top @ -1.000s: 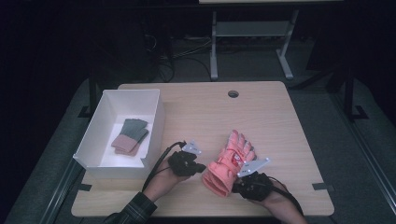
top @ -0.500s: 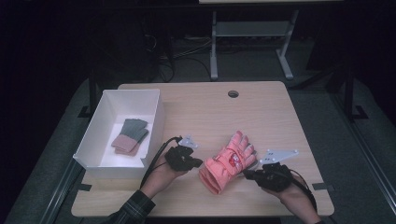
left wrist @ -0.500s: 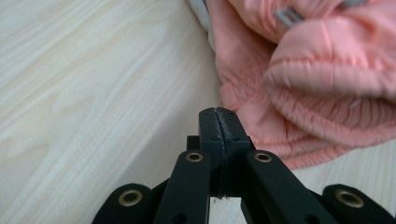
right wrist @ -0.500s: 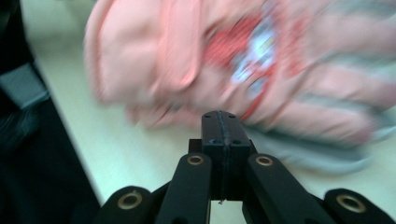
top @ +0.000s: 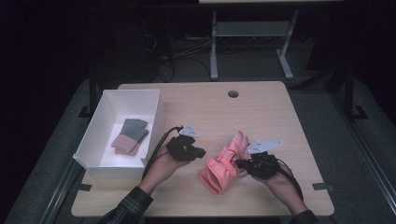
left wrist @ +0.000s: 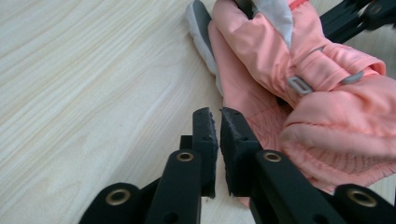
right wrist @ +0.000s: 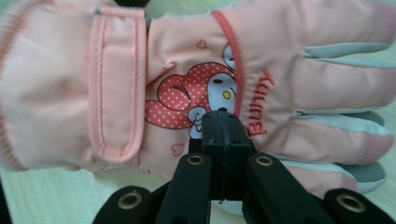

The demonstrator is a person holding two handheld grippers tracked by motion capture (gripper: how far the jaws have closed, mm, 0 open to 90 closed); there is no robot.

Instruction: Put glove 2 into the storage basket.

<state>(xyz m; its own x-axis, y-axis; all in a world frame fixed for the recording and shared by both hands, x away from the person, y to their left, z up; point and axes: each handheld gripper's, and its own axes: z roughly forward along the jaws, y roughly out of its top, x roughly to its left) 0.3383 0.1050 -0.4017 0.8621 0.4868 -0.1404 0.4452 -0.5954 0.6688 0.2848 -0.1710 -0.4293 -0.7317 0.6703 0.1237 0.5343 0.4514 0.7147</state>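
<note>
I have the wooden table [top: 280, 107] in front of me, mostly bare. The white box [top: 105, 123] stands at its left edge. The pink glove [top: 224, 163] lies flat on the tabletop between my two tools, well apart from the box, with its fingers pointing away from me and its cuff toward me. In the box, two folded pieces [top: 130, 136] lie side by side, one grey-green and one pink.

The work looks to me like packing the box, and for this glove it has barely begun. The glove is not lifted, not folded and not inside.

My left gripper [top: 201, 152] sits just beside the glove's cuff. Its jaws have just been opening, and in the left gripper view they stand a narrow slit apart with nothing between them. My right gripper [right wrist: 223, 114] has its jaws pressed together, the tips against the back of the glove at the printed bunny. I cannot tell whether a pinch of fabric is caught there.

What I judge is left: get a sure hold, carry the glove left over the wall, and lay it beside the folded pieces.
</note>
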